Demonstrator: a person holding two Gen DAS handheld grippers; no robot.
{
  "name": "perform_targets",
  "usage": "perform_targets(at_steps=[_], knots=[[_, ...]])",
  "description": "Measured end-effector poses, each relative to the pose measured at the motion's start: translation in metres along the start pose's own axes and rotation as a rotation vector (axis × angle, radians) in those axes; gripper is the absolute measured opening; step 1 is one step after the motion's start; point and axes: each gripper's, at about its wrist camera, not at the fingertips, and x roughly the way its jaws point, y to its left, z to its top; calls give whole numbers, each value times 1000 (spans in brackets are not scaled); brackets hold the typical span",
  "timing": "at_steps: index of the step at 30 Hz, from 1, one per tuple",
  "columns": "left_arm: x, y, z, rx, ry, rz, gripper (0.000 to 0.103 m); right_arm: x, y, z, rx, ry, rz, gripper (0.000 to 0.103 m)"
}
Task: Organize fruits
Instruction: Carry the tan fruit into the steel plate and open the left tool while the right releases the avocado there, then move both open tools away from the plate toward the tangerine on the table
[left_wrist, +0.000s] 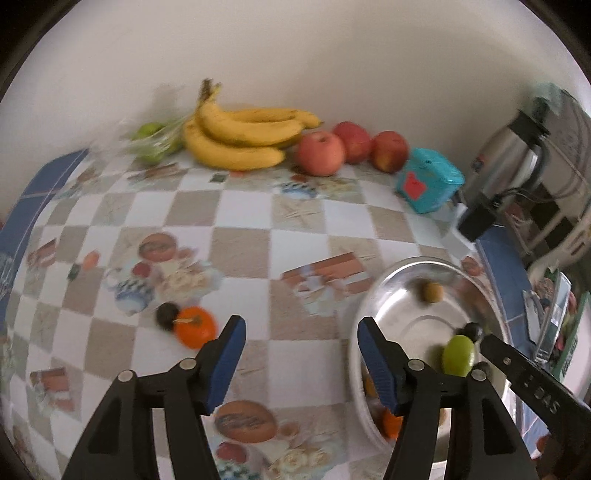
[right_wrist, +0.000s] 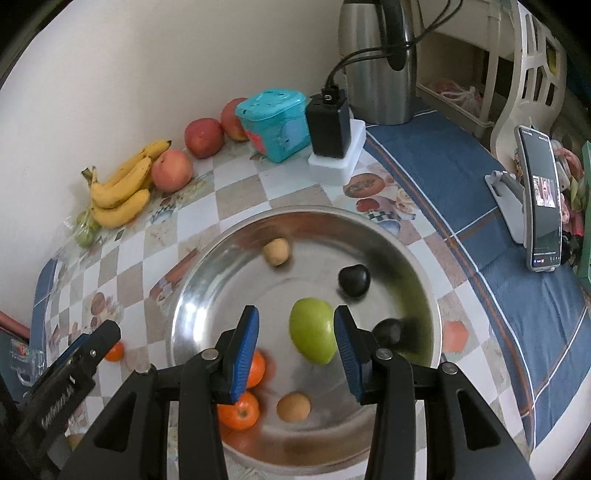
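A steel bowl (right_wrist: 369, 236) holds a green fruit (right_wrist: 312, 336), two oranges (right_wrist: 240, 410), two tan fruits (right_wrist: 276, 252) and two dark fruits (right_wrist: 354, 281). My right gripper (right_wrist: 295, 349) is open just above the bowl, with the green fruit loose between its fingers, close to the right pad. My left gripper (left_wrist: 299, 354) is open and empty over the tablecloth, left of the bowl (left_wrist: 413, 269). An orange (left_wrist: 194, 327) and a dark fruit (left_wrist: 167, 315) lie on the cloth left of it. Bananas (left_wrist: 240, 136), three apples (left_wrist: 320, 153) and bagged green fruit (left_wrist: 153, 142) lie by the wall.
A teal box (left_wrist: 428, 181), a black adapter on a white block (right_wrist: 330, 125) and a steel kettle (right_wrist: 376, 62) stand at the back right. A phone on a stand (right_wrist: 541, 199) sits on the blue cloth at the right. A wall closes the back.
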Motion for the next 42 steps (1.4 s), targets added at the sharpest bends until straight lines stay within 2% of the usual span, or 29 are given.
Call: perform_targets(at_steps=[12,14,15,16,20,22,24,29,32,42], knots=[[-17,31,3,-81,5,32,67,-8,26,-13,-82,6,13,44],[-16,34,3,-87,12,40,69,-4,27,-14,-89,18,13,59],[-15,35,2,-88,16,45,74,-2,28,-14,-94,22,13,72],[-14,36,2,-88,20,53,81,-1,29,-15,-96,22,12,75],[-10,40,0,-96,33,83,88,0,29,-15,-98,21,8,77],[-9,41,-1,-87,36,106,98,0,30,-15,-102,23,0,81],[-8,41,-2,-81,37,117,101,1,30,-15,-105,24,-3,82],[-4,42,-4,-72,50,144,103,1,30,-15,-113,13,-7,83],[0,43,-5,-63,62,164,103,1,30,-15,-113,5,-5,95],[2,41,-7,-34,70,174,103,-3,32,-16,-115,-35,2,95]])
